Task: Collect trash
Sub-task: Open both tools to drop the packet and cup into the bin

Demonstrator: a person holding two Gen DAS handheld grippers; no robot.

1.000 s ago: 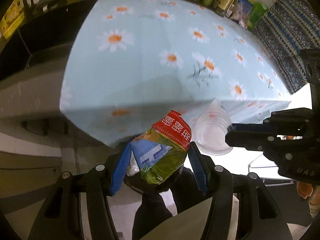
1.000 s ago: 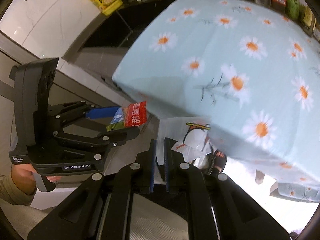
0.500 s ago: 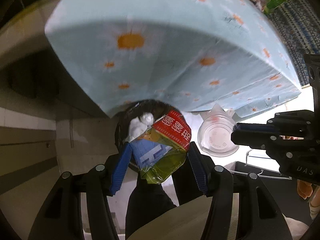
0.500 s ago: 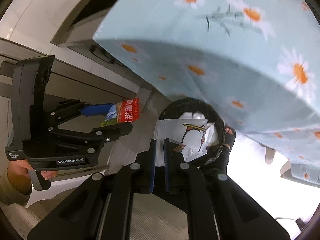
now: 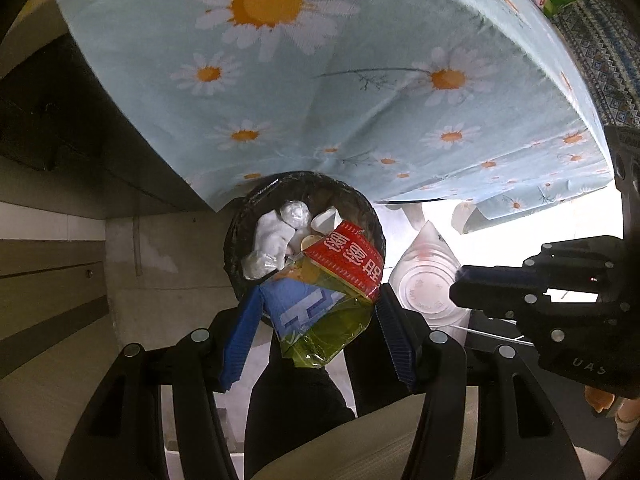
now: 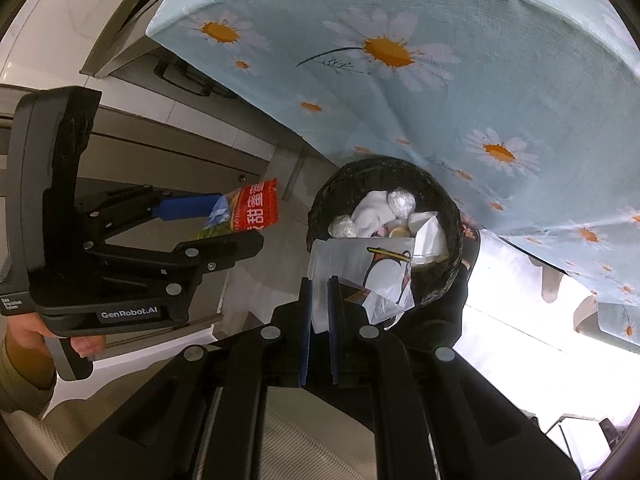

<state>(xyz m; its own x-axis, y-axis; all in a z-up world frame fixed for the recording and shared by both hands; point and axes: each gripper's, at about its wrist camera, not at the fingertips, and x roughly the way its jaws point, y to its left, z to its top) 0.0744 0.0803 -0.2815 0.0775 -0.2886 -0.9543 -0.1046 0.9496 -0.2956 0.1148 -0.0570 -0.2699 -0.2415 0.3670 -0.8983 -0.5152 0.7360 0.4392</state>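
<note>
A crumpled snack wrapper (image 5: 324, 296), red, blue and yellow-green, sits between the blue pads of my left gripper (image 5: 318, 308), which is shut on it just above the near rim of a black trash bin (image 5: 236, 248). White wads and scraps lie in the bin. My right gripper (image 6: 319, 284) is shut on a clear plastic cup (image 6: 376, 276) with a printed figure, held over the bin's (image 6: 452, 216) near edge. In the right wrist view the left gripper (image 6: 236, 224) and wrapper (image 6: 256, 208) hang left of the bin. In the left wrist view the cup (image 5: 426, 280) shows right of the bin.
A light blue daisy tablecloth (image 5: 360, 80) hangs down right behind and partly over the bin. Grey cabinet fronts (image 6: 160, 132) stand to the left. A person's dark trouser leg (image 5: 296, 392) is below the grippers, and a hand (image 6: 24, 328) holds the left gripper.
Both grippers have come down from above the tabletop to below the cloth's edge. The bin has come into view and grown larger. Both grips are unchanged.
</note>
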